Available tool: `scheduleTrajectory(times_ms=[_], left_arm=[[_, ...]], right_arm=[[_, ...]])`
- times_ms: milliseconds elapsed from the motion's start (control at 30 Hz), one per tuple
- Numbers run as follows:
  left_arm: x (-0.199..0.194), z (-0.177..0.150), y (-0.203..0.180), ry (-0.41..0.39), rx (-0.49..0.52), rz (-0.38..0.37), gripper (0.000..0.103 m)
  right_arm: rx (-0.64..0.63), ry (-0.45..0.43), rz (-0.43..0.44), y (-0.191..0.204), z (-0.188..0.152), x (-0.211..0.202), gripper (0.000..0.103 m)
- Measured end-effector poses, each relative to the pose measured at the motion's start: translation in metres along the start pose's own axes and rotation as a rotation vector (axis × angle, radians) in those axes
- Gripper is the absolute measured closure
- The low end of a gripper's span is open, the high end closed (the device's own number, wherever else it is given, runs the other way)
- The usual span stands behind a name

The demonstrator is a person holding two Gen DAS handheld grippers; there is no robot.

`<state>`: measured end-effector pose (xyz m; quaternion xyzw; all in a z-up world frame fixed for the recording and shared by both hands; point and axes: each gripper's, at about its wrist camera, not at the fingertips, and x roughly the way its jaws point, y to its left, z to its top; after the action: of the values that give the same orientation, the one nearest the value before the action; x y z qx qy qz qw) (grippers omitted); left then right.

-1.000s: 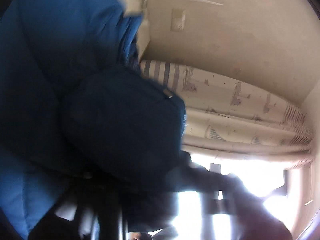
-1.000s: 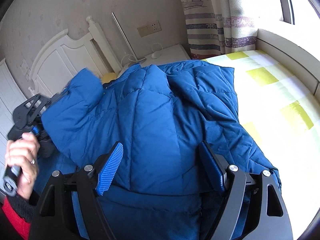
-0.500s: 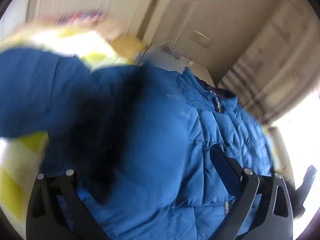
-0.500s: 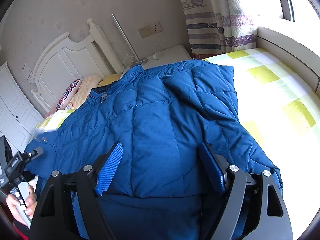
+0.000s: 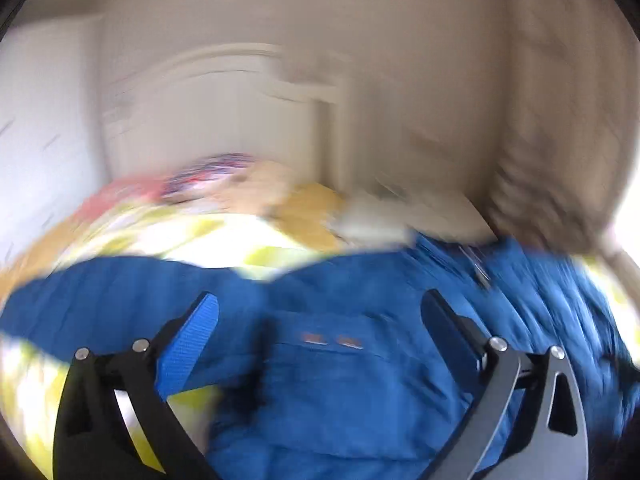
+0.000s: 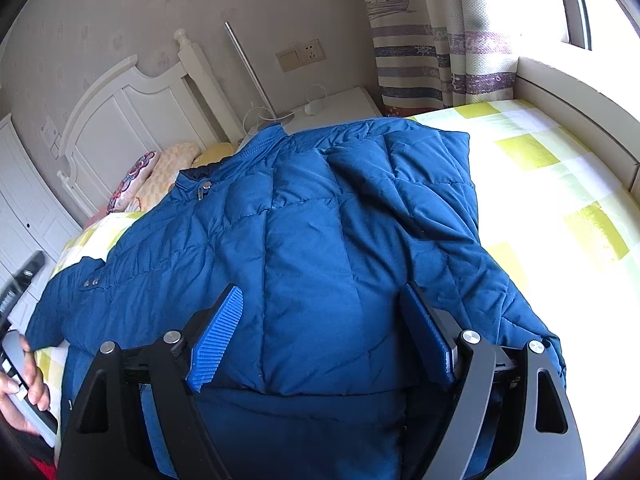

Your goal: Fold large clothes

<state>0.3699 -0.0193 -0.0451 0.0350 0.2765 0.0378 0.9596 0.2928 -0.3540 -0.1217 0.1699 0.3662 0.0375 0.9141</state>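
A blue quilted puffer jacket [image 6: 304, 216] lies spread on the bed, collar toward the headboard. Its right sleeve [image 6: 424, 176] is folded over the body; its left sleeve [image 6: 100, 292] lies out to the left. My right gripper [image 6: 320, 332] is open and empty above the jacket's lower part. In the blurred left wrist view my left gripper [image 5: 320, 320] is open and empty over the jacket [image 5: 360, 380] near the sleeve cuff with two snaps. The hand-held left gripper also shows at the left edge of the right wrist view [image 6: 20, 344].
The bed [image 6: 560, 208] has a yellow and white checked sheet. A white headboard [image 6: 120, 120] and pillows [image 6: 160, 176] lie at the far end. A white nightstand [image 6: 332, 108], a curtain [image 6: 432, 40] and a window ledge [image 6: 580, 96] stand at the right.
My left gripper let go of the left sleeve, which now lies out flat to the left. The left gripper drew back to the bed's left edge and swings fast. My right gripper stayed still.
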Motion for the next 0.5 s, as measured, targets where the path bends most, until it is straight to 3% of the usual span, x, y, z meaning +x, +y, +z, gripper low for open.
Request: scheduleTrajectory(times_ms=[100,200,300,400,500], left_arm=[[0.050,-0.010,-0.025,0.163,0.091,-0.022,0.002],[0.098,-0.038,-0.018,0.351,0.062,-0.058,0.002],[0.097,-0.047,-0.010,0.320,0.067,-0.068,0.002],[0.091,-0.050,-0.015,0.318,0.095,-0.038,0.002],[0.089,-0.052,-0.009,0.320,0.084,-0.047,0.002]], right_arm=[[-0.016,0.010,-0.018,0.003,-0.001,0.002,0.024],[-0.043,0.031,-0.034,0.006,0.000,0.004,0.022],[-0.117,0.036,-0.140,0.029,0.007,-0.001,0.022],[-0.212,-0.044,-0.135,0.068,0.020,-0.004,0.022],[-0.352,-0.023,-0.146,0.110,0.026,0.021,0.022]])
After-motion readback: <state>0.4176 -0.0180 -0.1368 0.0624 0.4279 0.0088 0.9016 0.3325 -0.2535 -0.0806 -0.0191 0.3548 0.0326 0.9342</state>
